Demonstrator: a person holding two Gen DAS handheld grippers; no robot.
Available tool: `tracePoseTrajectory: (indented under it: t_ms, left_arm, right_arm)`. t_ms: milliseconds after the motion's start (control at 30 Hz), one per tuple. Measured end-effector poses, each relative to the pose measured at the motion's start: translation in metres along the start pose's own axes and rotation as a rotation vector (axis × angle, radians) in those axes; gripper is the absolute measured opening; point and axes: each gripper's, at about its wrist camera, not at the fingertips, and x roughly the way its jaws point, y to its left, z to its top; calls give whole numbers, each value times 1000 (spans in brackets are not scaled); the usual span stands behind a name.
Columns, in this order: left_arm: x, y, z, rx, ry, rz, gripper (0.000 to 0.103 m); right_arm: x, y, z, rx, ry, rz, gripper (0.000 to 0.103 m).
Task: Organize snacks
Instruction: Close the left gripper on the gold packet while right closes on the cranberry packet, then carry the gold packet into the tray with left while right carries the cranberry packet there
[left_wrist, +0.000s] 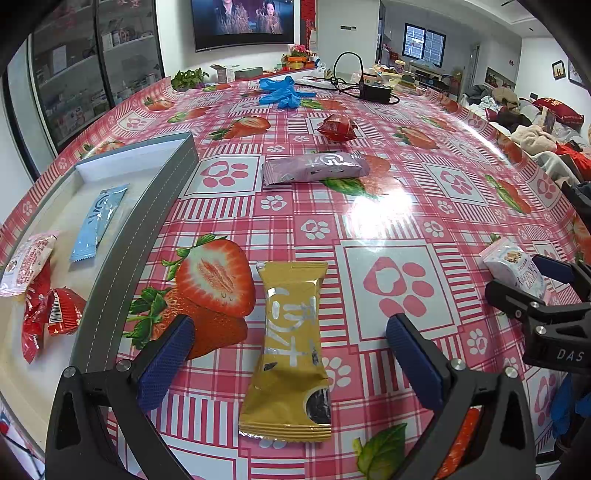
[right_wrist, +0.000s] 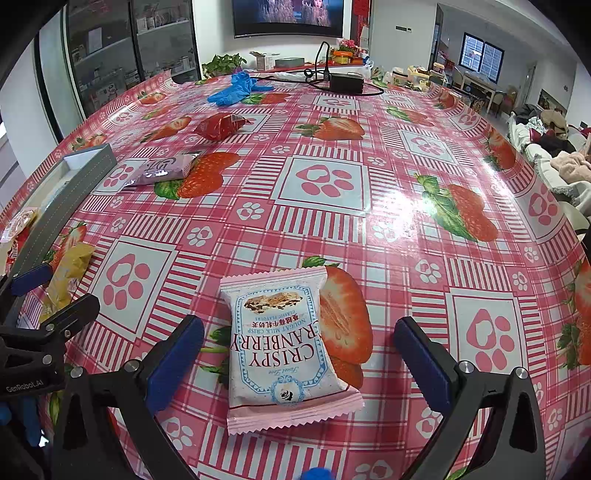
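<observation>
White-walled room with television (left_wrist: 243, 22), glass cabinets (left_wrist: 92, 62), window (left_wrist: 424, 44).

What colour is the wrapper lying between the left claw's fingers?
Gold with silver lettering: the gold snack wrapper shows best in the left wrist view.

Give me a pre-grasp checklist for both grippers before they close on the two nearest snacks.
1. Left gripper open: ok, its jaws stand wide apart.
2. Gold packet between the left jaws: ok, it lies flat, untouched.
3. Right gripper open: ok.
4. Pink packet centred between the right jaws: ok, flat on the tablecloth.
5. Room in the tray: ok, a blue packet, a red one and a white one lie in it with bare floor beside them.
6. Grippers clear of each other: cannot tell, they sit close side by side.
</observation>
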Motion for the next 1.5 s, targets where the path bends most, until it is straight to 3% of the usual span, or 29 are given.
tracePoseTrajectory:
  t_ms: [133, 233, 333, 400, 433, 500, 533, 567, 633, 733, 1067, 1233, 1500]
  left_arm:
    - [0, -2, 1, 3, 12, 1, 103]
    - [0, -6, 5, 9, 68, -3, 103]
    - [-2, -10, 7, 18, 105, -9, 97]
    - [-3, -13, 8, 22, 118, -17, 92]
    - [-4, -14, 9, 25, 122, -20, 87]
    - [-8, -17, 10, 39, 118, -29, 70]
    - [-10, -19, 11, 47, 115, -36, 54]
    - [-11, -19, 12, 50, 117, -40, 33]
    - [-13, -17, 12, 40, 128, -70, 25]
    - [-18, -11, 11, 2, 136, -126, 24]
    - [-61, 6, 25, 0, 50, -145, 24]
    - [-82, 35, 42, -10, 12, -115, 24]
    - [-111, 104, 63, -32, -40, 5, 24]
  right_arm:
    - [-1, 0, 1, -6, 9, 3, 103]
    - [2, 0, 8, -9, 53, 3, 103]
    - [3, 1, 12, -22, 93, 9, 101]
    - [0, 3, 13, -40, 95, 19, 87]
    - [-2, 4, 13, -46, 96, 23, 82]
    - [-5, 6, 14, -50, 101, 26, 62]
    - [-6, 6, 15, -46, 101, 26, 55]
    - [-7, 6, 15, -41, 100, 28, 42]
    - [-9, 2, 15, -16, 106, 44, 41]
    - [-12, -3, 14, 31, 117, 94, 40]
    - [-30, 12, 25, 60, 106, 190, 40]
    - [-42, 42, 47, 0, 75, 232, 40]
    - [-58, 110, 93, -94, 31, 338, 40]
